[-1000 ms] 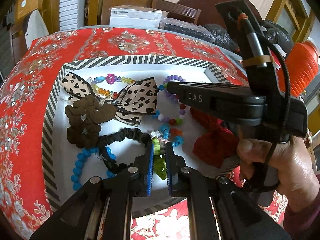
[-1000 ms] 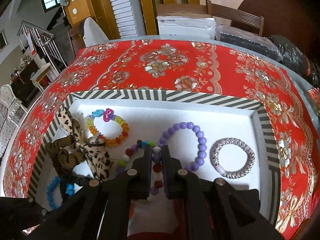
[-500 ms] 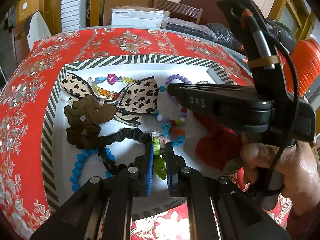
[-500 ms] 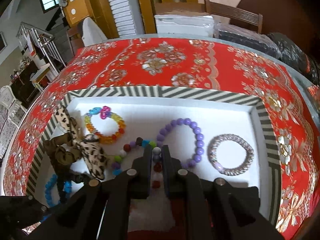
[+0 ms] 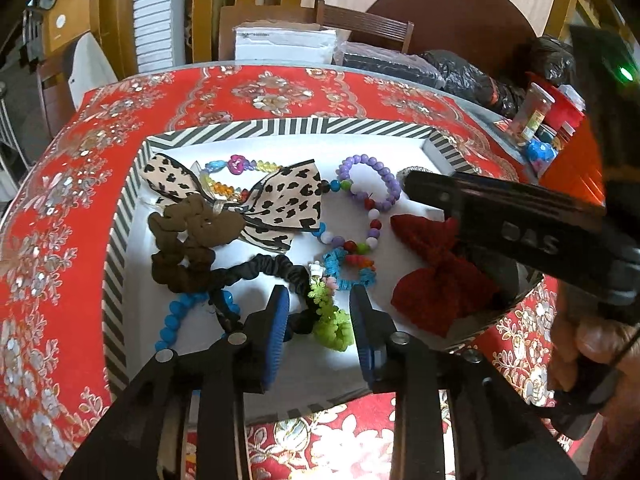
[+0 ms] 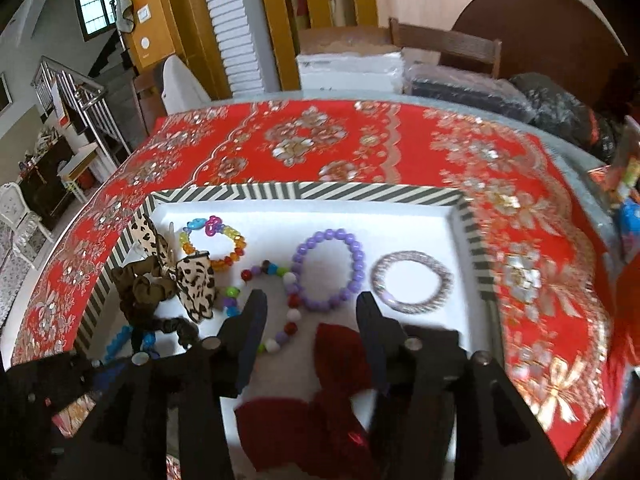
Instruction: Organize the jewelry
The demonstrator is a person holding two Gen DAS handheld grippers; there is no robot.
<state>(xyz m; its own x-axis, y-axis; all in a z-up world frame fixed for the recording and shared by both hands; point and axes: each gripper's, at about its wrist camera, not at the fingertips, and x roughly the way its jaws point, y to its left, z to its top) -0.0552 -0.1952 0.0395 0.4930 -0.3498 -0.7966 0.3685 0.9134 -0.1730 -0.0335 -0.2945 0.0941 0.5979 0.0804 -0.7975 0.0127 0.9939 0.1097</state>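
Observation:
A striped-rim white tray [image 5: 280,126] holds jewelry and hair ties. My left gripper [image 5: 320,312] is open, and a green frilly scrunchie [image 5: 330,320] lies loose between its jaws, beside a black scrunchie [image 5: 264,266]. My right gripper [image 6: 310,312] is open above a mixed-colour bead bracelet [image 6: 290,304] that lies on the tray [image 6: 304,192]. A purple bead bracelet [image 6: 330,268], a silver bracelet [image 6: 412,282] and a red bow [image 6: 340,356] lie near it. The right gripper's body [image 5: 520,224] crosses the left wrist view.
A leopard bow [image 5: 280,196], a brown scrunchie [image 5: 188,236], a blue bead bracelet [image 5: 176,316] and a rainbow bracelet [image 6: 212,242] fill the tray's left half. The red patterned tablecloth [image 6: 320,140] surrounds the tray. Small jars [image 5: 540,116] stand at the table's right edge.
Both grippers have opened. The left let go of the green scrunchie; the right let go of the mixed-colour bead bracelet, which now lies on the tray.

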